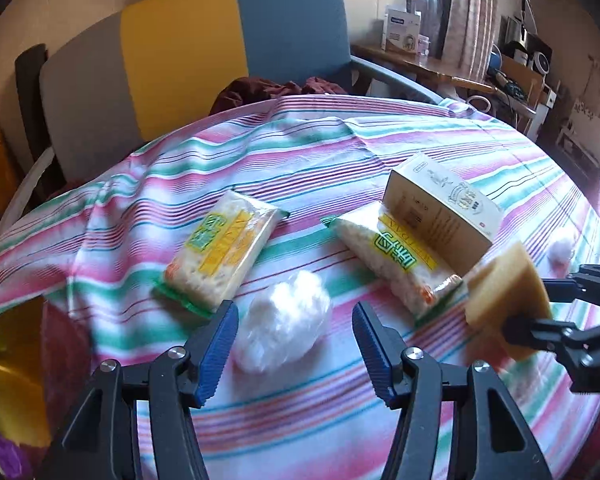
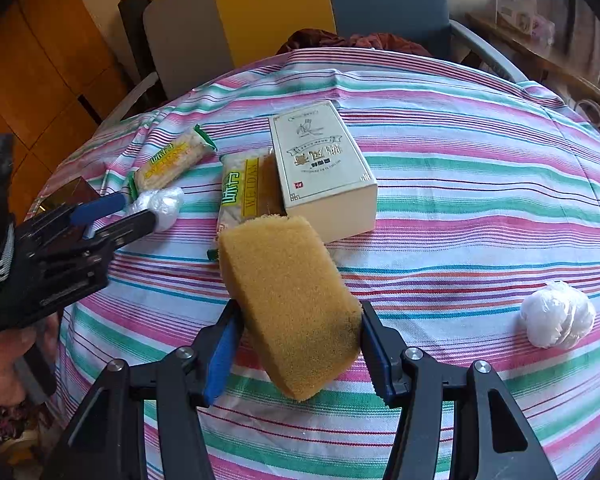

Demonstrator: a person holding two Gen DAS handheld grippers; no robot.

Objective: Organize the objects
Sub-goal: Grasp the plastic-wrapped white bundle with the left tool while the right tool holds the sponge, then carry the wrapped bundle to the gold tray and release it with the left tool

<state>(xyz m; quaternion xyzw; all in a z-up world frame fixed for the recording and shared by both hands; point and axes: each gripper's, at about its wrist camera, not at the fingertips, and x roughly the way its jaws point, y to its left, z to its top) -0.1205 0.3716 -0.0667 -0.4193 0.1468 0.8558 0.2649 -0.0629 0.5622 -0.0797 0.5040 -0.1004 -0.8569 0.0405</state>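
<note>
Rough porous sponge [image 2: 296, 304], glossy plastic snack packets [image 1: 220, 252], matt cardboard box [image 2: 322, 168], striped woven tablecloth [image 2: 480, 200]

Yellow-brown sponge [image 2: 296, 304]; pink-green-white striped tablecloth [image 2: 460, 208]; cream box [image 2: 320, 168].

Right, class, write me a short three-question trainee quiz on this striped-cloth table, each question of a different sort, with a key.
1. True or false: the right tongs grip the yellow sponge.
2. Which thing lies between the fingers of the left tongs? A) the cream box B) a white plastic ball C) a snack packet
3. Fill in: one snack packet lies right beside the cream ____.

Key: 1 true. 2 B; the fingers stand apart from it, not pressing. 3 box.
</note>
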